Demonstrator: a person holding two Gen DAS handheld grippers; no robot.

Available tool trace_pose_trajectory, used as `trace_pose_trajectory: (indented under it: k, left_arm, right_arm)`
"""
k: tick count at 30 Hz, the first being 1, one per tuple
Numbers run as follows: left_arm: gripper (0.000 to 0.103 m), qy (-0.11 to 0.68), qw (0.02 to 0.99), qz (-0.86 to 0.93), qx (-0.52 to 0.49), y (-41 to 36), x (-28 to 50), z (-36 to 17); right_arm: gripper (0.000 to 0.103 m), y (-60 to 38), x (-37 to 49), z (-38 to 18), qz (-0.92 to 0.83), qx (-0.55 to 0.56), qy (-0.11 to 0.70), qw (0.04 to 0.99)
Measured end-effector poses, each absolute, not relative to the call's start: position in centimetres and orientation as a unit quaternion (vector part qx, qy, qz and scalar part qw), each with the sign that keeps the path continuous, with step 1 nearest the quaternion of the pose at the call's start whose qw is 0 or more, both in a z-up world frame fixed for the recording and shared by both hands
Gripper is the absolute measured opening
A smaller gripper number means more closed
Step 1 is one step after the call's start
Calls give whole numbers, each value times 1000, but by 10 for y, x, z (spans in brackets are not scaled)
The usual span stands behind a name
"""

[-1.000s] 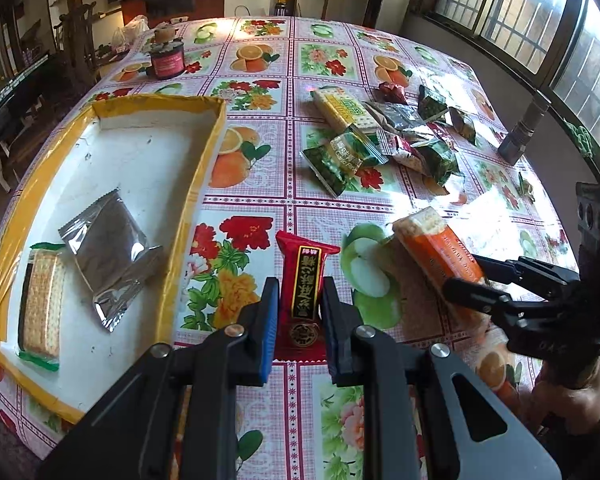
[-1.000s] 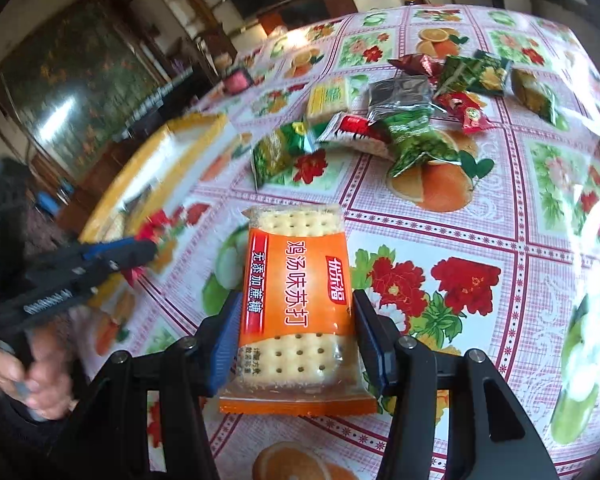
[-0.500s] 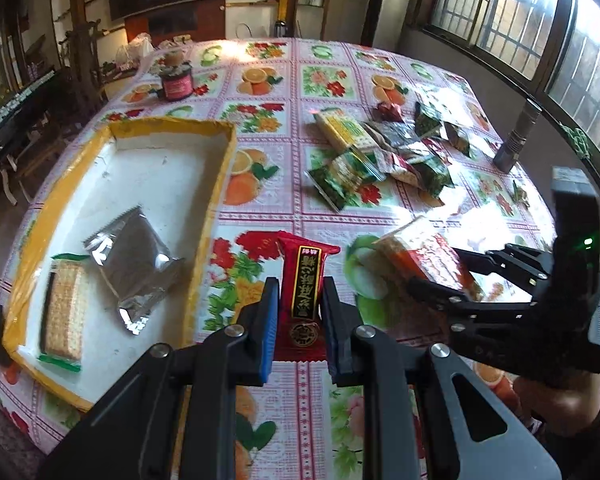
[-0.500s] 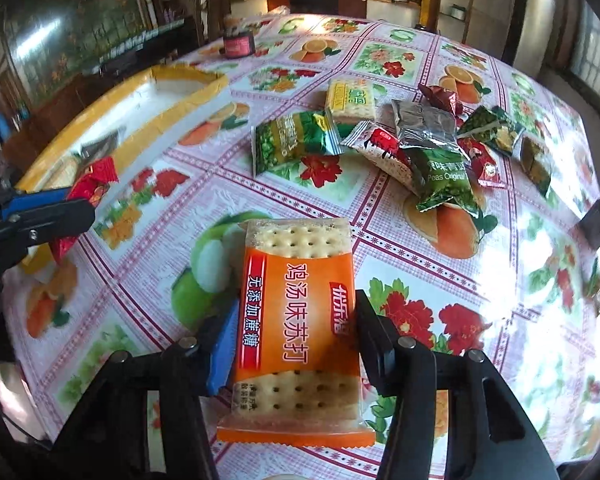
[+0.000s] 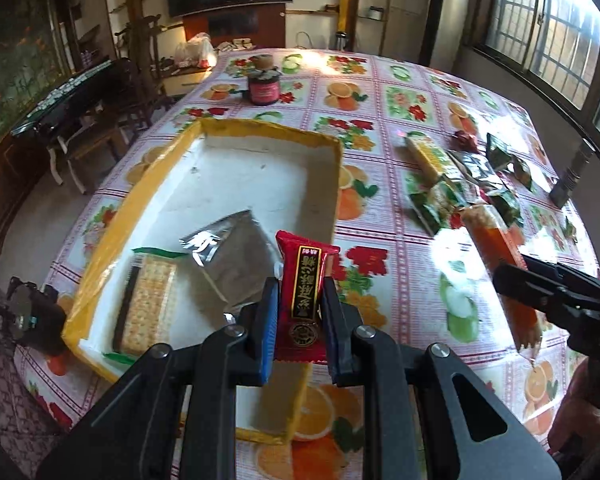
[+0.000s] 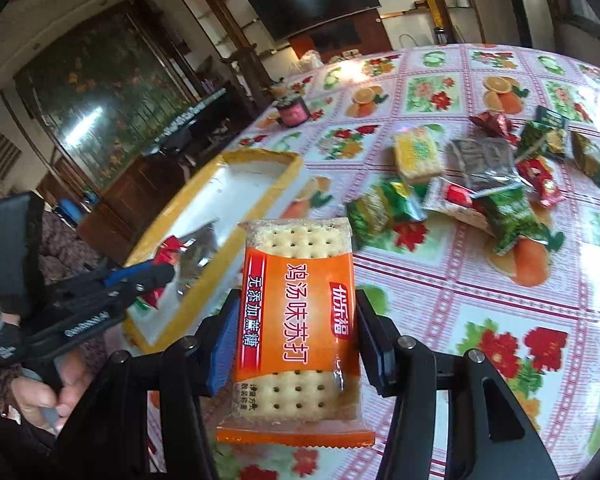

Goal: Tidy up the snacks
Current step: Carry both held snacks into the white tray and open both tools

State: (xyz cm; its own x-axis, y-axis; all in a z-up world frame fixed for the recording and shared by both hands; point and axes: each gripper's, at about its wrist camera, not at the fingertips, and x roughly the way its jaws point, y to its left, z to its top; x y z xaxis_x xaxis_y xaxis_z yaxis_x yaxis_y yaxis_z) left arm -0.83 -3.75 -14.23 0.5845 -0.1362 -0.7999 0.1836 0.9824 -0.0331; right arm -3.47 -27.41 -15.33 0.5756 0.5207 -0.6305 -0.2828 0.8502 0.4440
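A table [image 5: 380, 264] under a pink checked oilcloth printed with flowers, oranges and green fruit carries everything. Near its left edge lies a shallow white tray [image 5: 268, 138] with a yellow rim. Toward the far edge, beyond the tray, stands a dark jar [image 5: 264, 86] with a pink label. Toward the right edge lies a loose heap of snack packets [image 6: 488, 176]: a yellow cracker pack [image 6: 416, 152], a silver pouch [image 6: 484, 162], green packets and small red ones, some overlapping. A dark upright object [image 5: 570, 174] stands near the right edge.
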Motion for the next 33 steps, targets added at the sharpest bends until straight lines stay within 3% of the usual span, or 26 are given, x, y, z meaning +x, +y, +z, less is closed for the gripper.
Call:
trace_pose_trajectory:
  k: [33]
  left_arm:
    - [22, 484, 874, -38, -14, 30, 16, -177]
  right_arm:
    - [53, -159, 38, -131, 348, 152, 388, 840]
